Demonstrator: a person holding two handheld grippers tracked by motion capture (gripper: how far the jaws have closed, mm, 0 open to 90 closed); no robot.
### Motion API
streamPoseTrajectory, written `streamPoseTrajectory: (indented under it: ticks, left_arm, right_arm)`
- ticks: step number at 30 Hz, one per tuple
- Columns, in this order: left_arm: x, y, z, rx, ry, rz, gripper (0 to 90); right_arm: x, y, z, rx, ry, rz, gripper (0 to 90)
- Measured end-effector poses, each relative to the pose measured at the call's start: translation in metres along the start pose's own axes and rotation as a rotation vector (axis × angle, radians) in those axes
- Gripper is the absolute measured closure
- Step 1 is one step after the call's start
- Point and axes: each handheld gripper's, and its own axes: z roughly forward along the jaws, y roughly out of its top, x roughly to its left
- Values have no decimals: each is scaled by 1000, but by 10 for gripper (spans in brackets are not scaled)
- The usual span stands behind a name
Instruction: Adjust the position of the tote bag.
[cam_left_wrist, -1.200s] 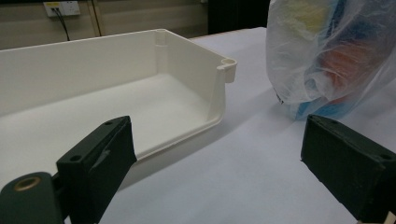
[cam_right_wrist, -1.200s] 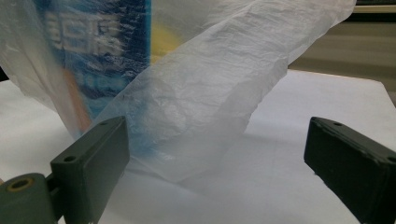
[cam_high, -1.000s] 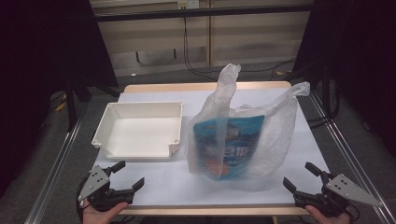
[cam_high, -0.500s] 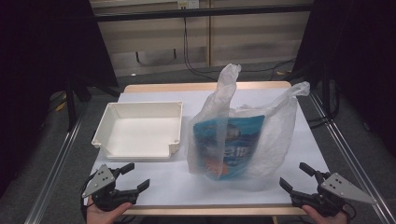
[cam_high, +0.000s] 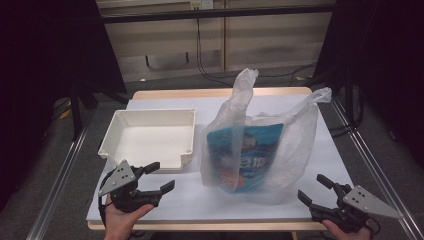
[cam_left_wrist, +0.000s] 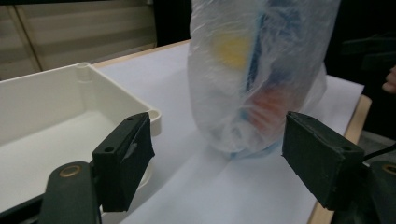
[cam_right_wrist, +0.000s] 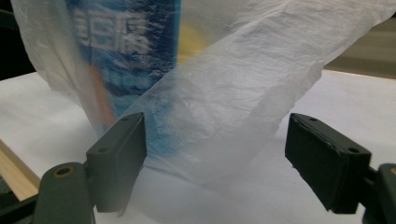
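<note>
The plastic bag (cam_high: 260, 145) stands right of centre in the high view, on the white sheet covering the desk (cam_high: 215, 205), with a blue printed packet (cam_high: 245, 155) upright inside it. Its two handles rise loose, one toward the upper middle of the frame and one toward the upper right.

The likely trouble is the film itself. It is thin, translucent, crinkled and slack, so jaws closing on it may pinch only a fold and slide off, or drag the whole bag across the smooth sheet. The packet stands tall on a narrow base; a sideways tug on one handle could tip it over, probably toward the lower edge of the frame. If only the outer film is caught, the packet may slump inside rather than come out.

The packet looks glossy and stiff-sided, blue with white lettering and orange and yellow patches. Left of the bag, just apart from it, lies a white tray (cam_high: 150, 137), a rigid, shallow moulded rectangle with rounded corners and a lipped rim, nothing in it.

The left gripper (cam_high: 160, 179) hovers at the lower left, near the tray's front corner; its jaws have just been closing a little, yet stand wide with nothing between them. The right gripper (cam_high: 315, 189) sits at the lower right, close to the bag's base, jaws likewise narrowing slightly but wide and gripping nothing.
</note>
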Motion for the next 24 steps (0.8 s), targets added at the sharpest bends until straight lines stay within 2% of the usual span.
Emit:
streamPoseTrajectory:
  ticks: [1, 2, 7, 8, 9, 10, 11, 14, 15, 17, 19, 20, 24]
  left_arm:
    - [0, 2, 1, -2, -39, 3, 241]
    - [-2, 4, 1, -8, -43, 7, 241]
    - [-5, 14, 2, 19, -13, 10, 259]
    - [-4, 16, 3, 7, -48, 10, 278]
    - [-4, 19, 3, 7, -50, 19, 283]
    - [-6, 22, 3, 14, -21, 23, 288]
    - [-5, 24, 3, 2, -60, 25, 299]
    - [-8, 33, 6, 3, -76, 39, 315]
    - [-8, 35, 7, 0, -102, 39, 316]
    - [-10, 39, 8, -6, -84, 53, 317]
    - [-10, 43, 10, -21, -98, 33, 335]
    - [-9, 45, 10, -16, -98, 45, 343]
    - [-10, 54, 13, -27, -106, 52, 365]
  right_arm:
    - [1, 0, -1, 4, 7, -4, 211]
    - [1, 0, -1, 4, 8, -4, 210]
    - [3, 1, 0, 6, 17, -9, 166]
    - [4, 2, 0, 2, 21, -13, 165]
    - [5, 2, 1, 4, 25, -14, 164]
    - [5, 2, 1, 4, 29, -22, 164]
    - [6, 2, 2, 8, 34, -25, 164]
    - [8, 3, 4, 16, 47, -33, 164]
    - [9, 3, 4, 19, 45, -35, 164]
    - [9, 3, 4, 20, 47, -32, 164]
    - [8, 3, 3, 17, 54, -26, 164]
    - [7, 3, 3, 17, 57, -23, 165]
    - [7, 3, 3, 13, 56, -12, 165]
